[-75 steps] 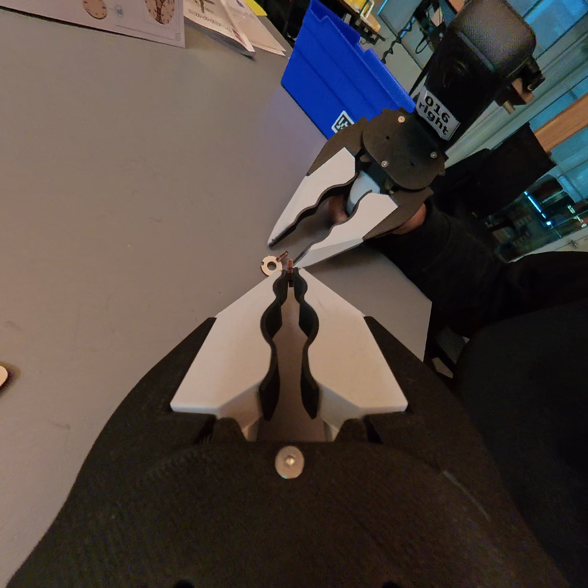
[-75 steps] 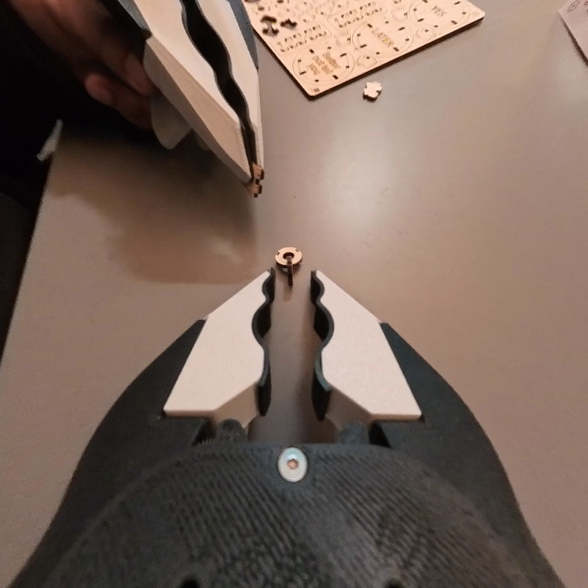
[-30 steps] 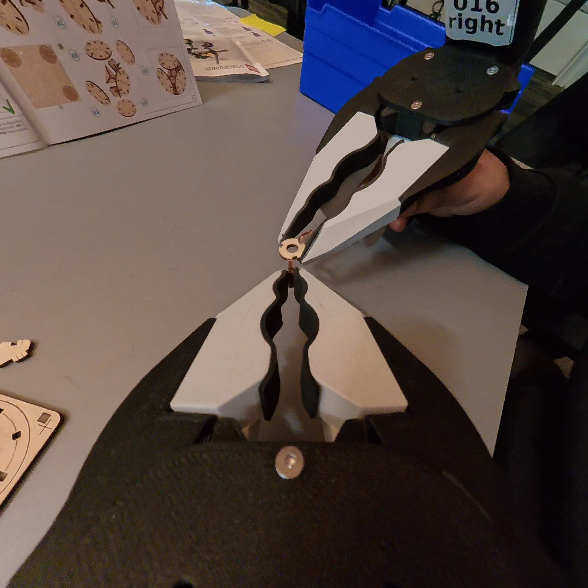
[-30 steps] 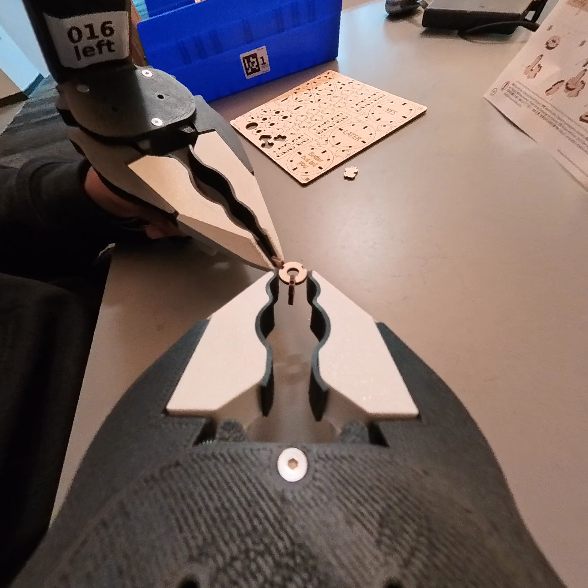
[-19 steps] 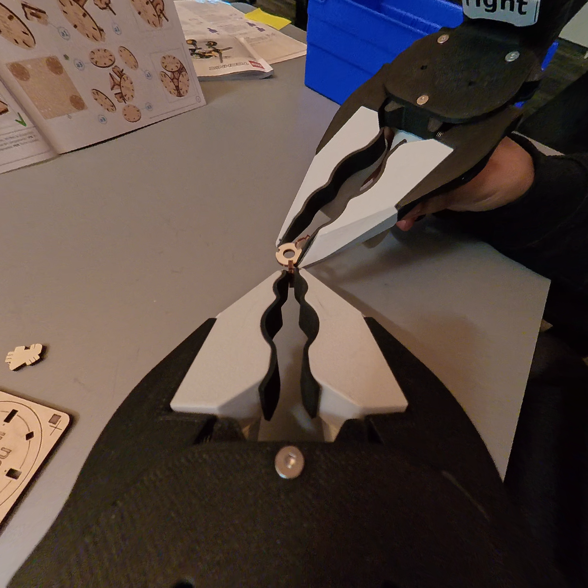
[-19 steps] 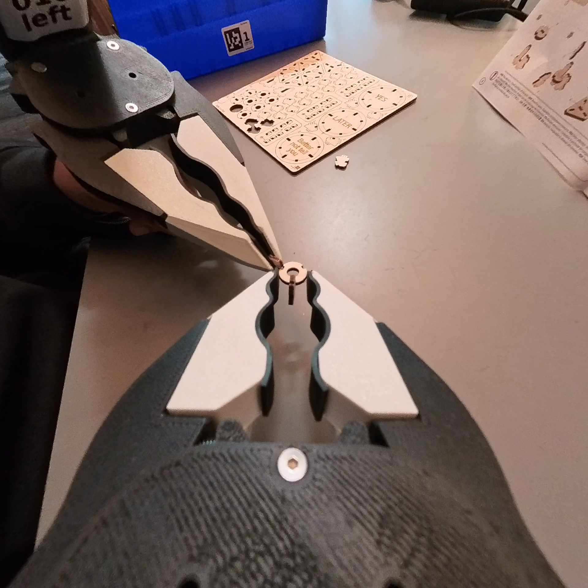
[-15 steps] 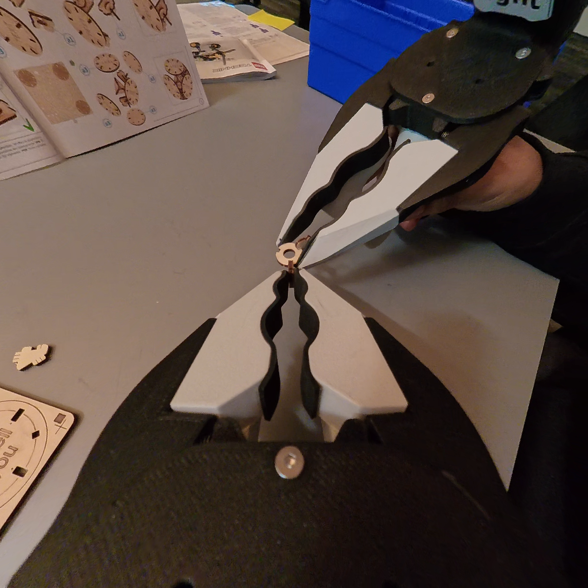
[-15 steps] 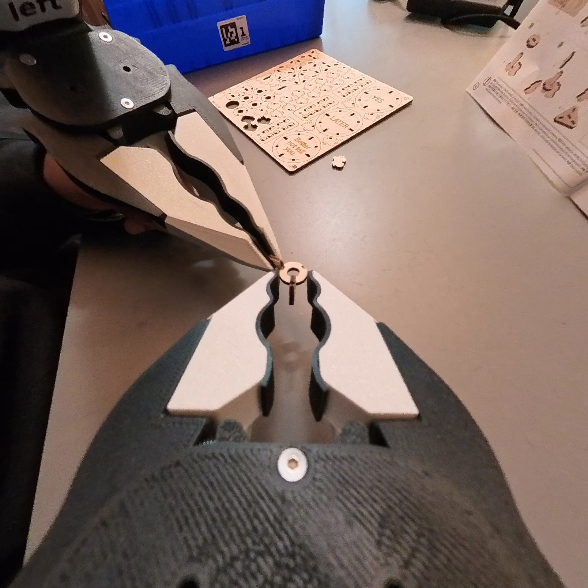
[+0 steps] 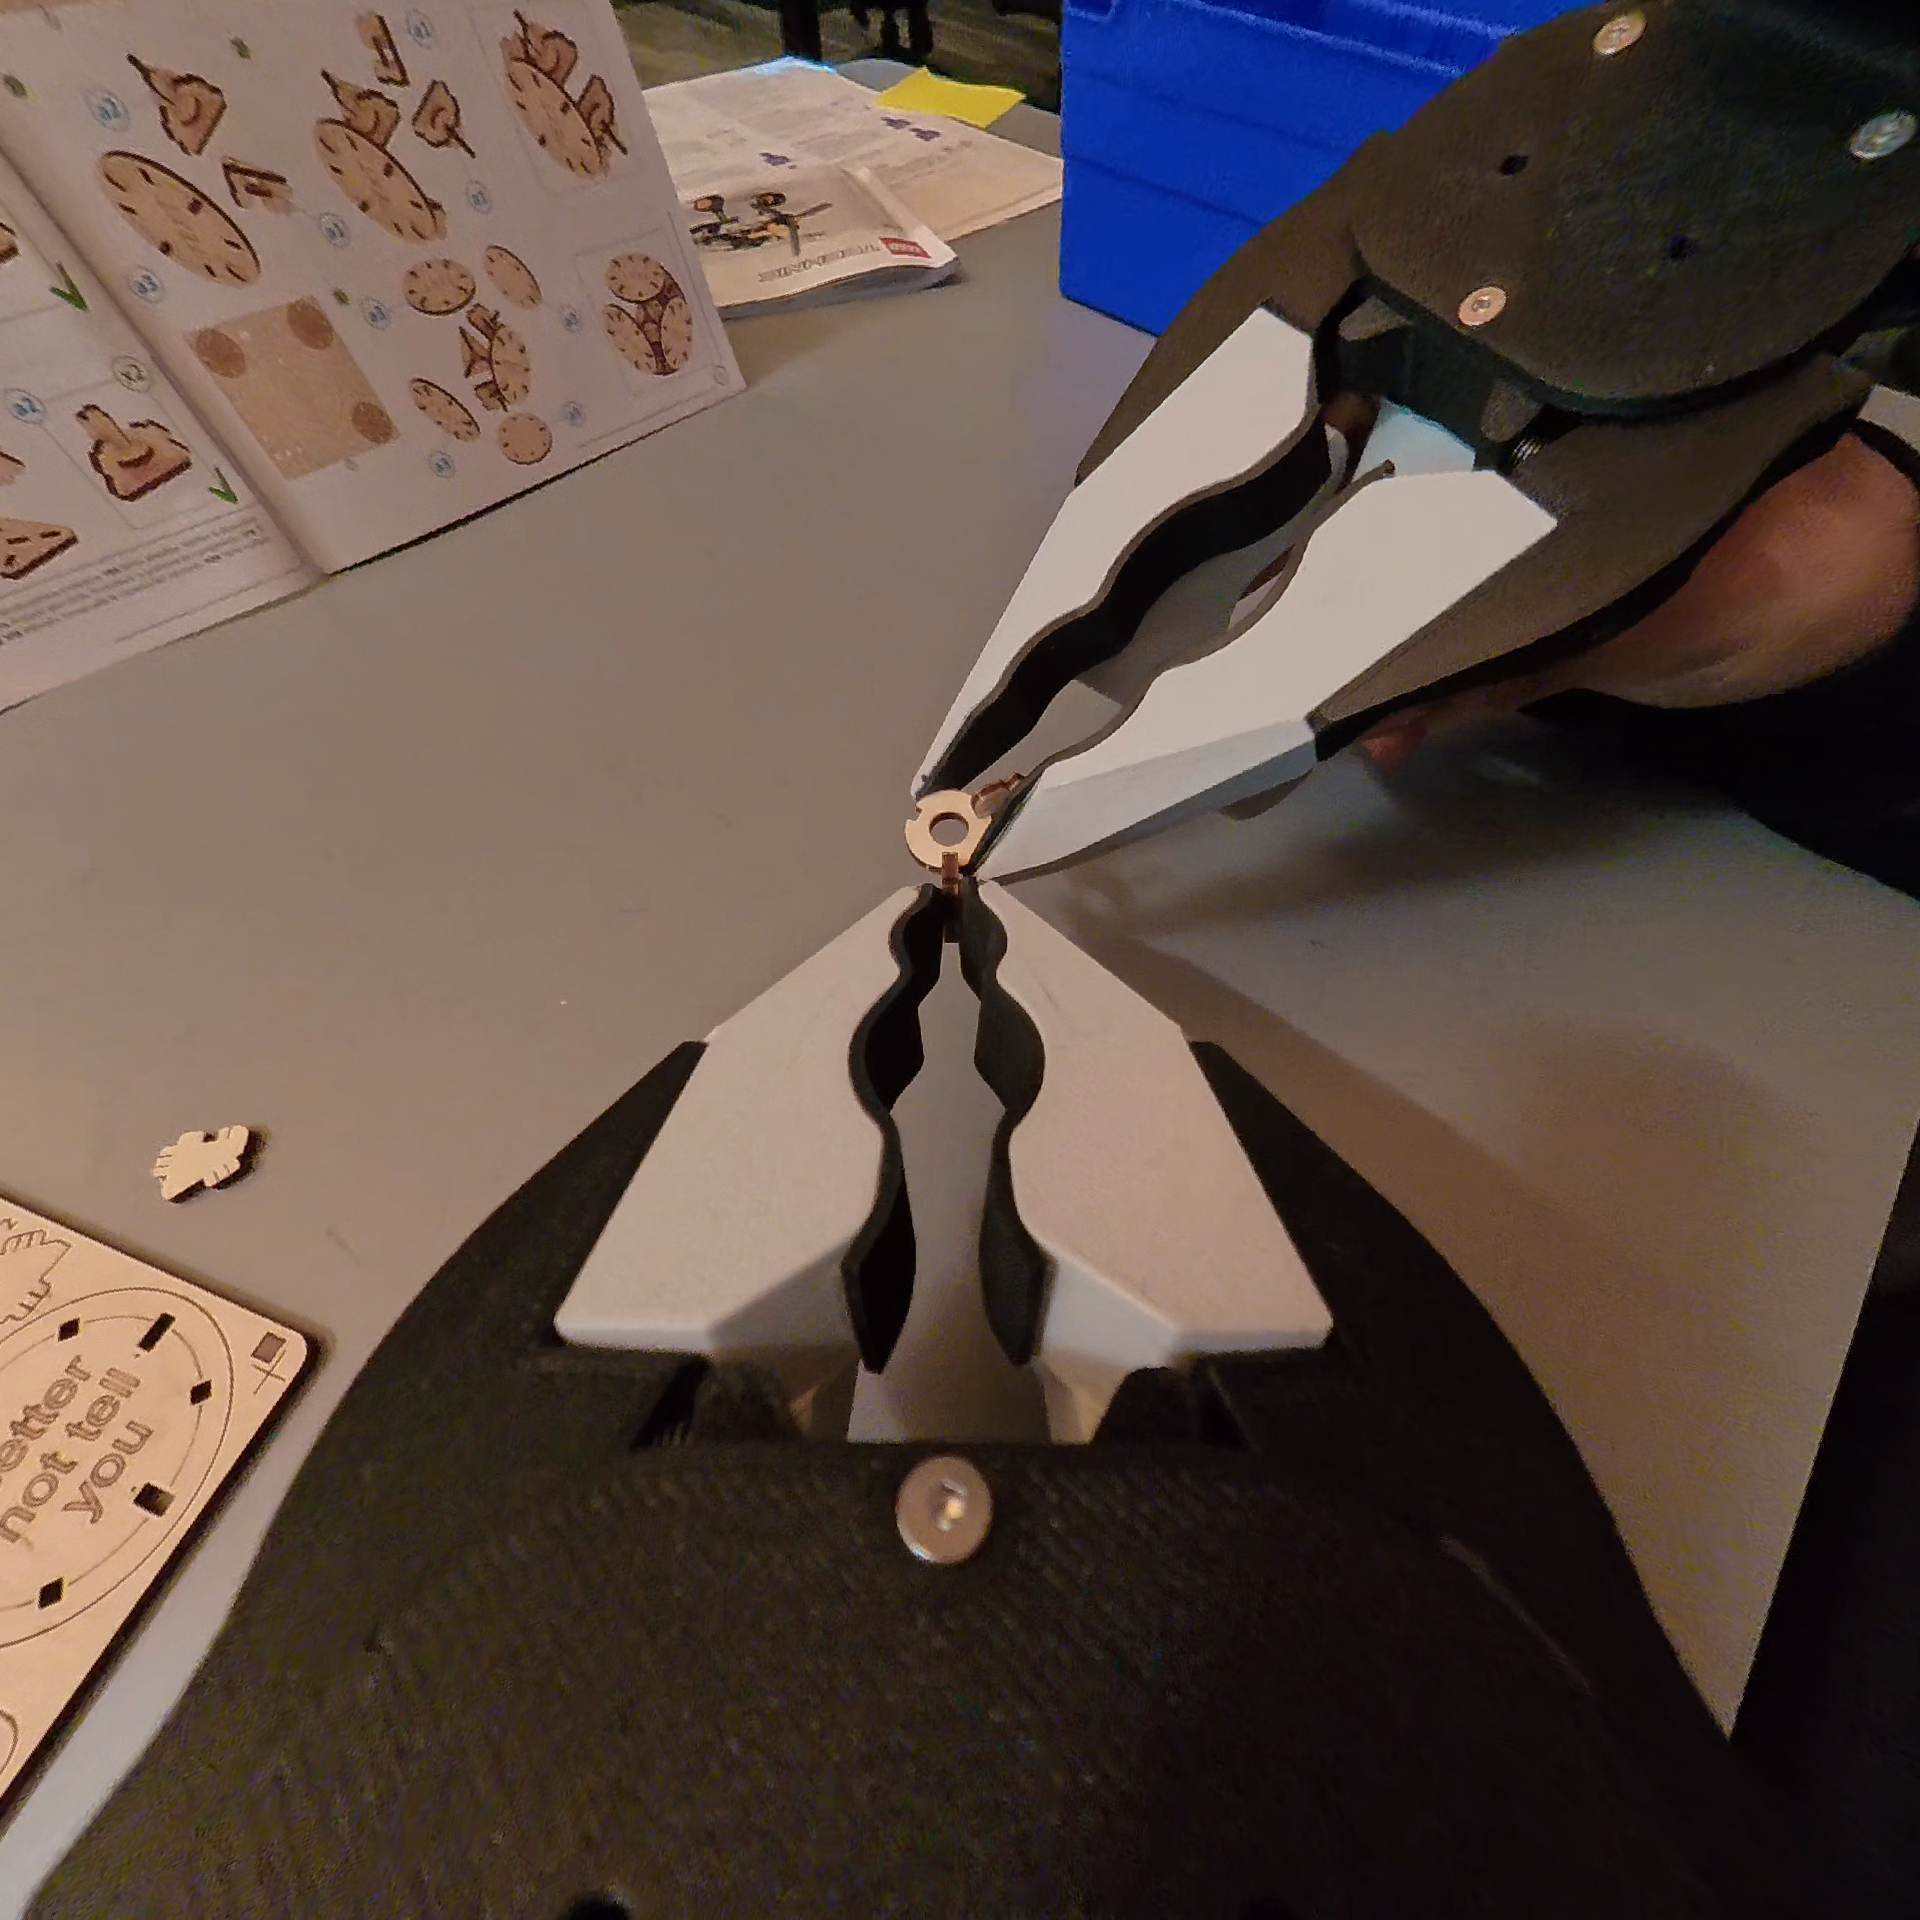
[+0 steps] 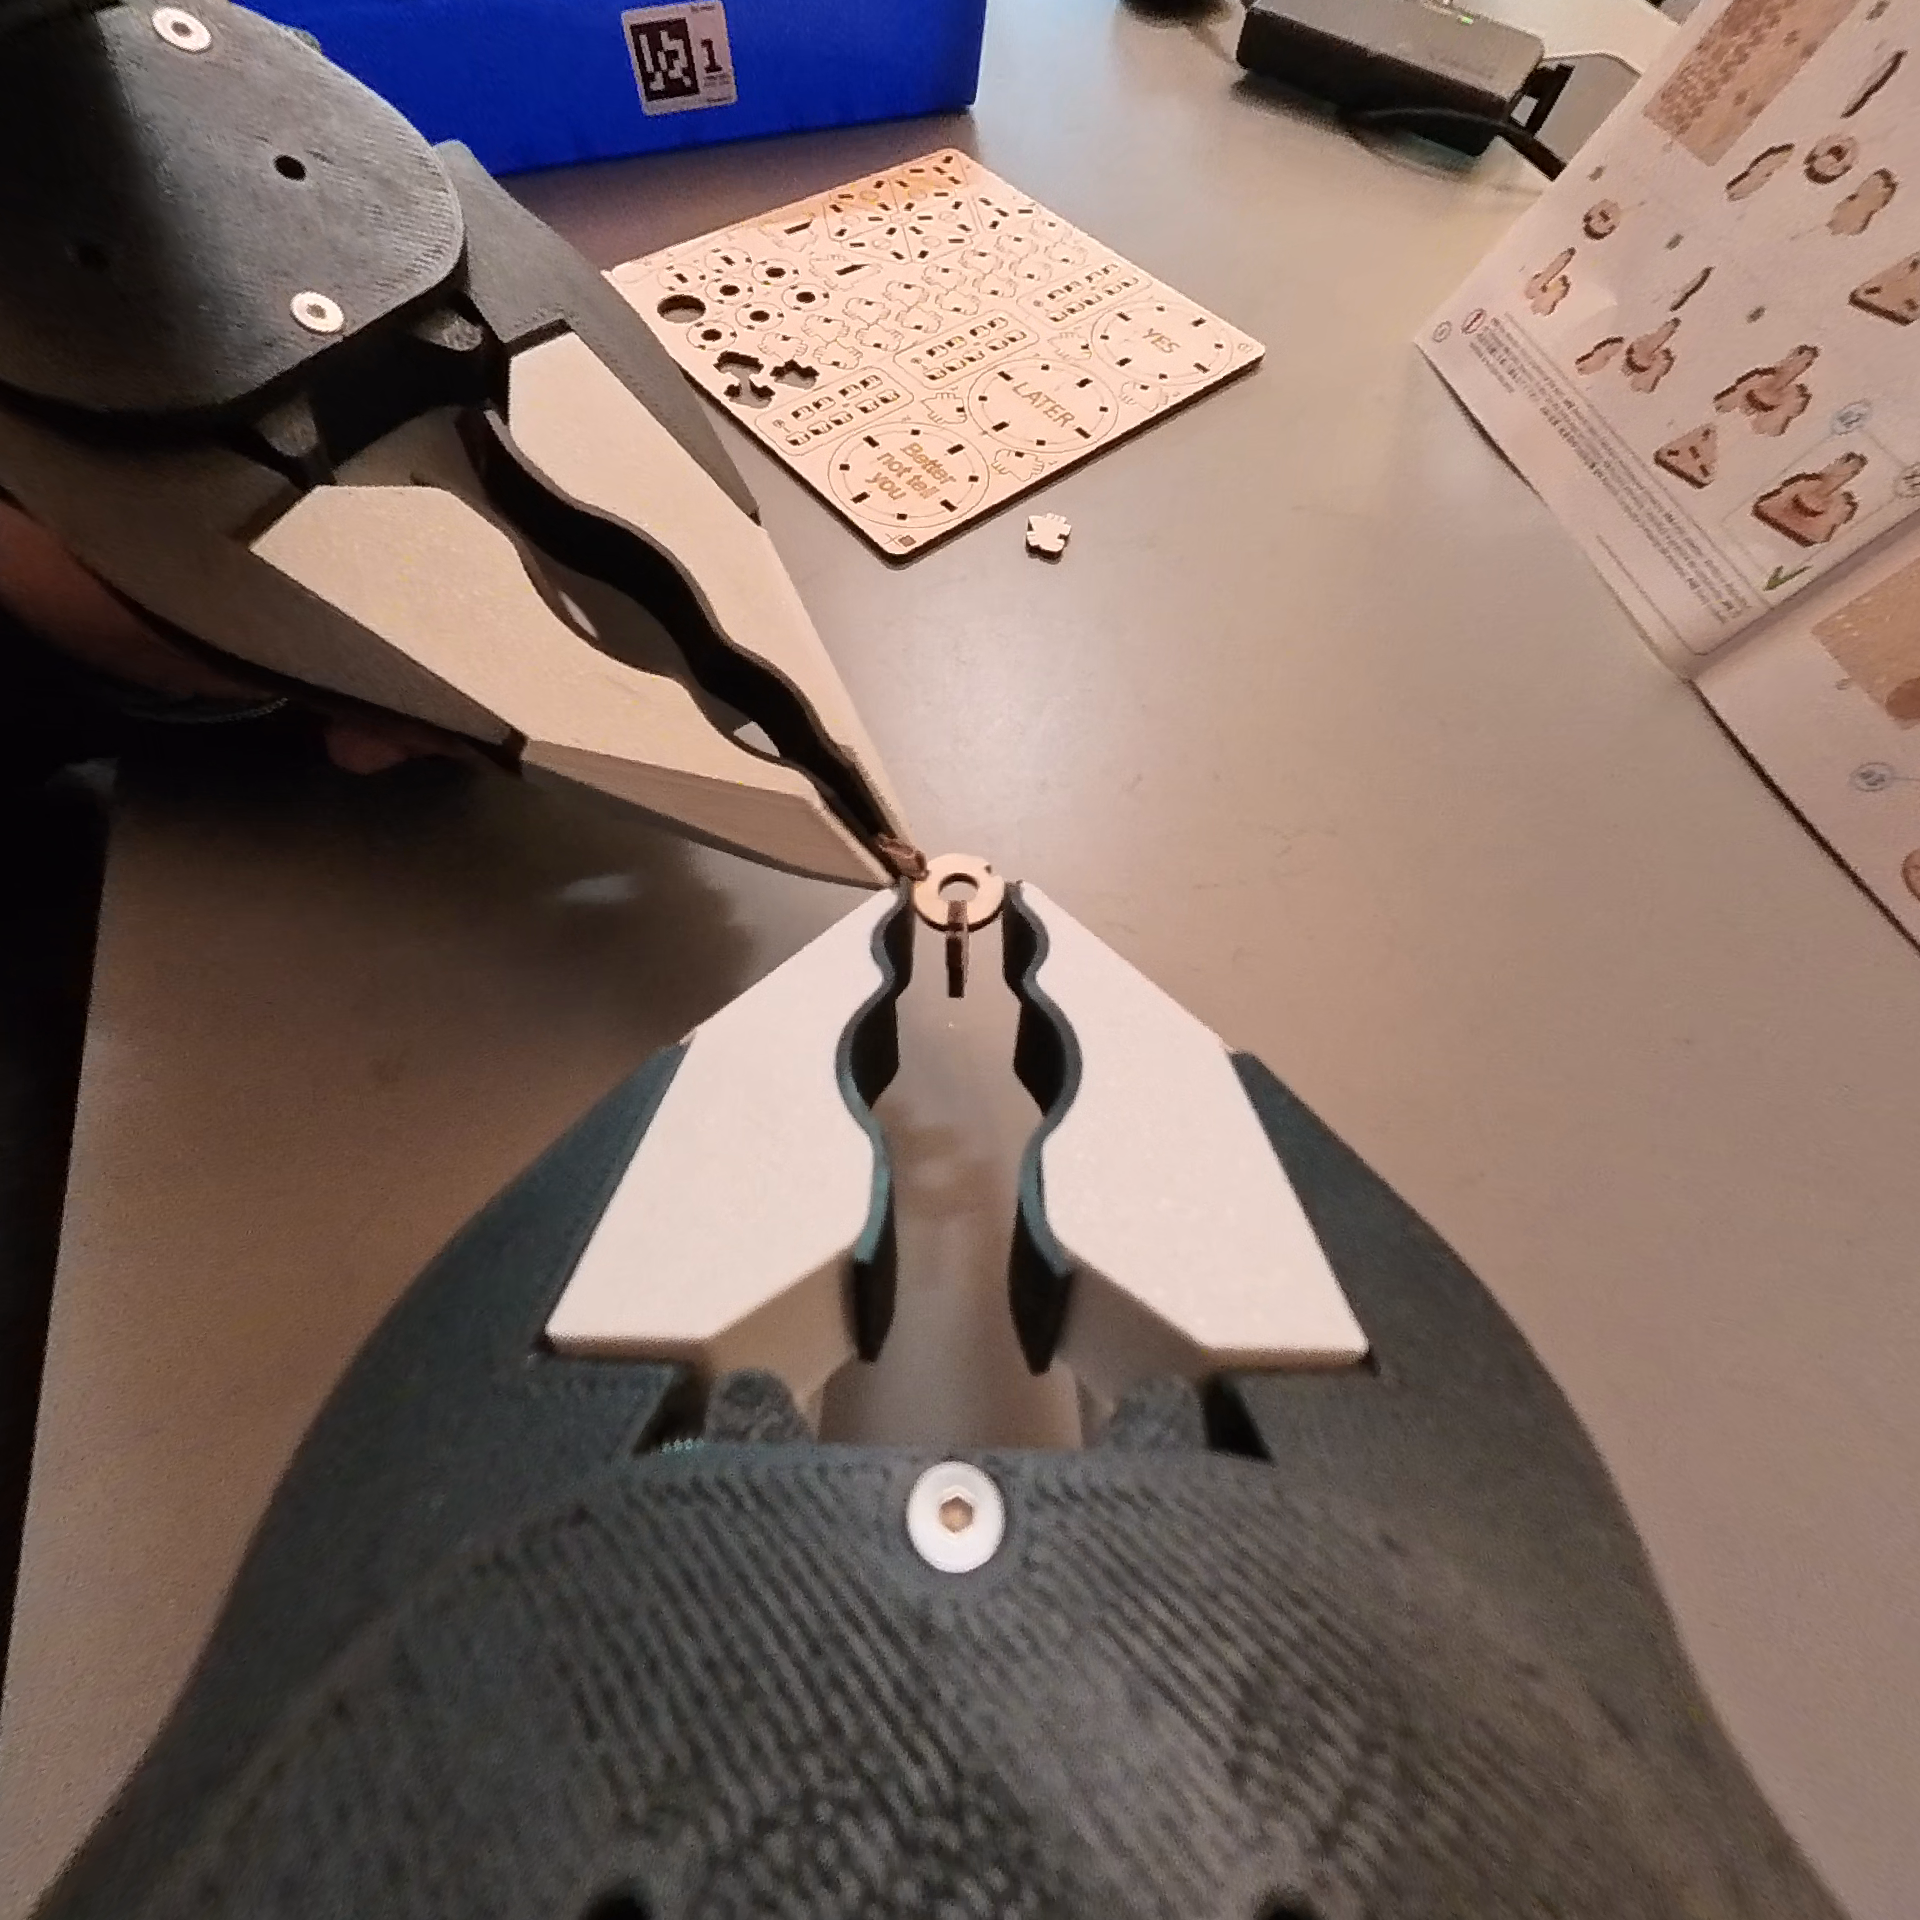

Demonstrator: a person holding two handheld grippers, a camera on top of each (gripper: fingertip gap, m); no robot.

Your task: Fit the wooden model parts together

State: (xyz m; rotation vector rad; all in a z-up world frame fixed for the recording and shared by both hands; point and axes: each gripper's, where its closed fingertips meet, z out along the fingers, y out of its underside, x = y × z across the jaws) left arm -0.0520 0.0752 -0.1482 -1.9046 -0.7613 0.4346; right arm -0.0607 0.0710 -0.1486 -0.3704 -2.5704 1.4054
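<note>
The wooden ring (image 10: 956,886) sits pinched between my right fingers (image 10: 1029,914) above the table (image 9: 520,779); my left fingers (image 9: 971,914), pressed together, pinch a wooden peg (image 9: 948,878) now touching the ring's notch. Printed booklets (image 9: 343,281) stay unread.

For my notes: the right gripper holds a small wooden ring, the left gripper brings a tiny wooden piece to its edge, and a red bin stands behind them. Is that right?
Not quite: the bin is blue, not red, as the right wrist view shows. The rest holds: the right gripper holds the ring, and the left gripper brings a tiny wooden piece to its edge.
</note>
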